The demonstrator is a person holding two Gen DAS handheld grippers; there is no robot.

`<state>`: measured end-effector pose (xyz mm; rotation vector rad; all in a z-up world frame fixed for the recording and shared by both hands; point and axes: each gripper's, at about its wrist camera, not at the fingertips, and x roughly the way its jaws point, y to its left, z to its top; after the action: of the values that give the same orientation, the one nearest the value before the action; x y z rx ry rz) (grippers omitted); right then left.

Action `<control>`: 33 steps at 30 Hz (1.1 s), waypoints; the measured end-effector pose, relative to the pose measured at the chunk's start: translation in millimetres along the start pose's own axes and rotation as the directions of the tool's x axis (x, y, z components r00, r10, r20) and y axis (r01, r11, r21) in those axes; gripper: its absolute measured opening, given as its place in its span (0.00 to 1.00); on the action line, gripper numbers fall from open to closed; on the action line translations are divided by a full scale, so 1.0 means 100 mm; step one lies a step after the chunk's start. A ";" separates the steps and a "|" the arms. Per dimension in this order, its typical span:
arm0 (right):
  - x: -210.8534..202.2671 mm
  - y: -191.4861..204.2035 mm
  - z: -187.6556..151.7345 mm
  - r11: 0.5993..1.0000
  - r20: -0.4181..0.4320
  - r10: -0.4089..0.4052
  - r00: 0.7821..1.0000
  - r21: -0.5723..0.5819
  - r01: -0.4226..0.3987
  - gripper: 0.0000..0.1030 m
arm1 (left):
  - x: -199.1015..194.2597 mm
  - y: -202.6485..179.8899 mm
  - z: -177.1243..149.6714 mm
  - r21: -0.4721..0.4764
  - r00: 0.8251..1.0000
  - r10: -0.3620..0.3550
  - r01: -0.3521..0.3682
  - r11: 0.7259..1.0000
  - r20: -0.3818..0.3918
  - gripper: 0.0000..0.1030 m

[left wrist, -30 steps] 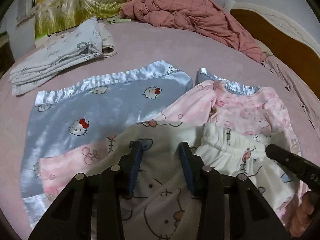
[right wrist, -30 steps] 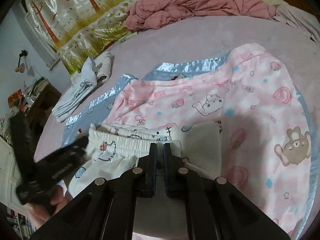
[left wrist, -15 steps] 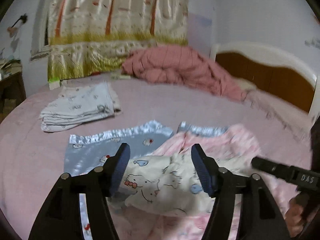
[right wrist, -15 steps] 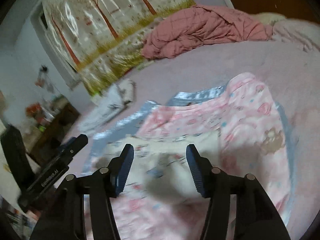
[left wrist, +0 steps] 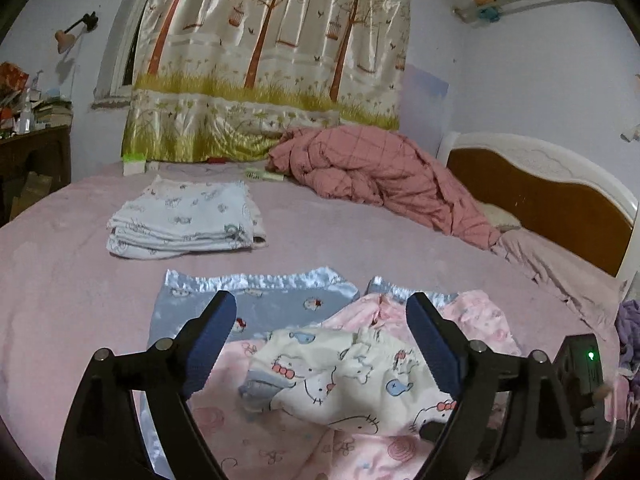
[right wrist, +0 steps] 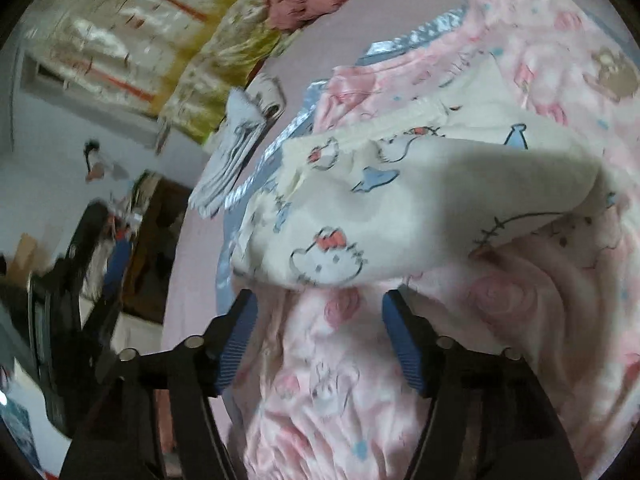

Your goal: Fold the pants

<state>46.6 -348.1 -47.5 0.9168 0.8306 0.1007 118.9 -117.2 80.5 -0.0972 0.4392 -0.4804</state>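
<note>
Cream cartoon-cat pants point(left wrist: 352, 384) lie folded on a pink printed blanket point(left wrist: 472, 320) spread across a mauve bed point(left wrist: 320, 248), at 6 o'clock in the left wrist view. The left hand-held gripper point(left wrist: 320, 344) hangs above them with its blue-padded jaws spread wide, holding nothing. The right hand-held gripper point(right wrist: 318, 340) is likewise wide apart and empty, just short of the pants' point(right wrist: 400, 208) near edge, in a view partly blurred by motion. A blue satin-trimmed blanket point(left wrist: 256, 300) shows from under the pink one at 9 o'clock of the pants. A stack of folded white clothes point(left wrist: 188, 220) sits at 11 o'clock, well apart, and a rumpled pink quilt point(left wrist: 372, 176) at 1 o'clock near the wooden headboard point(left wrist: 540, 208). A tree-print curtain point(left wrist: 272, 60) hangs behind. No writing can be read anywhere.
</note>
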 end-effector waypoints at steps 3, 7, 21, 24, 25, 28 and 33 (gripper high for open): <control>0.05 -0.04 0.06 0.999 0.053 -0.041 0.998 0.008 0.041 0.66 | 0.11 0.00 -0.07 -0.010 0.998 0.007 -0.007 1.000 -0.055 0.84; 0.02 -0.11 0.11 0.999 0.141 -0.046 0.989 0.018 0.044 0.66 | 0.26 0.05 -0.19 -0.104 0.988 -0.077 0.063 0.993 -0.135 0.84; -0.29 -0.38 0.10 0.990 0.430 0.061 0.901 0.089 -0.109 0.66 | 0.71 0.11 -0.79 -0.573 0.788 -0.452 0.158 0.805 -0.418 0.74; -0.29 -0.39 0.11 0.991 0.425 0.058 0.903 0.088 -0.105 0.66 | 0.82 0.04 -0.90 -0.592 0.781 -0.454 0.137 0.794 -0.429 0.74; -0.27 -0.38 0.12 0.990 0.423 0.056 0.904 0.090 -0.104 0.66 | 0.85 0.04 -0.92 -0.598 0.789 -0.446 0.127 0.792 -0.423 0.74; -0.26 -0.40 0.12 0.989 0.423 0.057 0.904 0.102 -0.110 0.66 | 0.86 0.07 -0.90 -0.618 0.837 -0.414 0.121 0.777 -0.357 0.74; -0.24 -0.38 0.13 0.990 0.419 0.054 0.906 0.095 -0.103 0.66 | 0.83 0.02 -0.81 -0.557 0.898 -0.358 0.164 0.814 -0.258 0.74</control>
<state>29.1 -390.4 -56.9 1.0347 0.4045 -0.0739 150.8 -152.9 -25.5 -0.6205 0.9172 -0.6491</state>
